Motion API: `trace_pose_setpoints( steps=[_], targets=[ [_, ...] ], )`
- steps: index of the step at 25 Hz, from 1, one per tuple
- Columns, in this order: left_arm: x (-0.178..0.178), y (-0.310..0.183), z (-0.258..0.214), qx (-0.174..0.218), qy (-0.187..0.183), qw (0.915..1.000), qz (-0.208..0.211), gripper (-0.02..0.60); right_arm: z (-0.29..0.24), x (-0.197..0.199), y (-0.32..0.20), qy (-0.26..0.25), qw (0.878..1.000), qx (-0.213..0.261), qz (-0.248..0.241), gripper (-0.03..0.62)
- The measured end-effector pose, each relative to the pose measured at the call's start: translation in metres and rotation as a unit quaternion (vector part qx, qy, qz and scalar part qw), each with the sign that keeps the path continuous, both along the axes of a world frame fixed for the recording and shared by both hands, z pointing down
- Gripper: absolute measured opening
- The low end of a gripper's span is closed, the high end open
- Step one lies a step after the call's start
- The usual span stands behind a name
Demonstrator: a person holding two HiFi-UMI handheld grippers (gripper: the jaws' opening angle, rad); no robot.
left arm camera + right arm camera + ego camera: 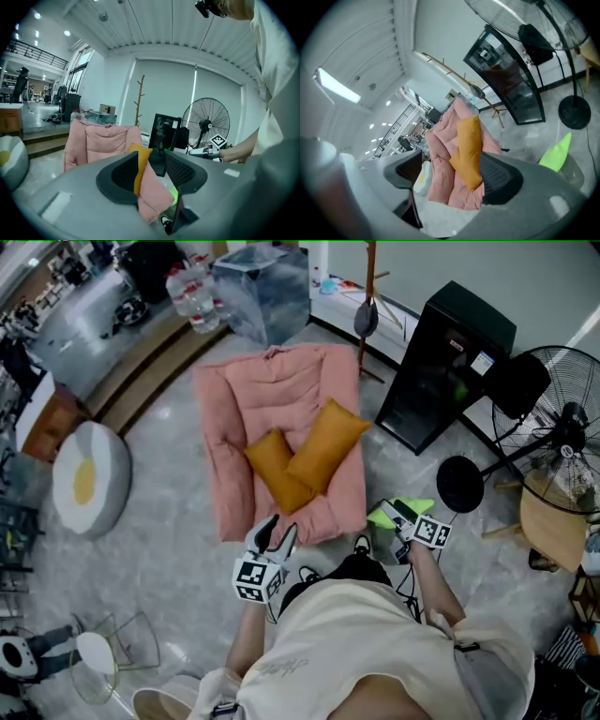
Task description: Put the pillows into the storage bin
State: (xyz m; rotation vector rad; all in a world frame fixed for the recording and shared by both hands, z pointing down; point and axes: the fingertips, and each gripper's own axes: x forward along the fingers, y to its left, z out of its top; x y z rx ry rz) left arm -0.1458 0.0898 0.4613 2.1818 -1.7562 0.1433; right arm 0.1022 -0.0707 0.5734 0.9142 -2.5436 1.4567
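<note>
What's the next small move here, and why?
Probably reach the left gripper forward to the nearer orange pillow on the pink lounger. It and the other orange pillow lie there ungrasped; the left jaws stand open and empty, with that pillow straight ahead. The right gripper is open too, but farther off.

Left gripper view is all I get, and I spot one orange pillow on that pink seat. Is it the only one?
Observer: No. The head view shows two on the pink lounger: a smaller orange pillow and a larger orange pillow, touching in a V.
Operator: Is the other tool holding anything?
Observer: No. The right gripper view shows the right tool open and gripping nothing.
</note>
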Motion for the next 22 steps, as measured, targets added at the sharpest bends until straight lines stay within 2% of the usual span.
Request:
trace_pose_setpoints(
  steps=[4,10,14,22],
  targets=[
    [-0.017,0.006,0.005,0.001,0.000,1.0000,-0.009,0.204,-0.015,-0.005,-0.010,0.065,0.994,0.075,-0.038,0.385],
    [-0.030,-0.018,0.009,-0.006,0.004,0.9997,-0.024,0.224,-0.028,-0.018,-0.045,0.120,0.980,0.130,-0.086,0.387],
    [-0.033,-0.045,-0.003,-0.005,0.003,0.9995,-0.030,0.227,-0.025,-0.033,-0.088,0.146,0.971,0.145,-0.123,0.392],
    [-0.036,-0.105,-0.018,-0.021,-0.001,0.9984,-0.052,0.225,-0.003,-0.078,-0.186,0.146,0.965,0.145,-0.164,0.393]
  ],
)
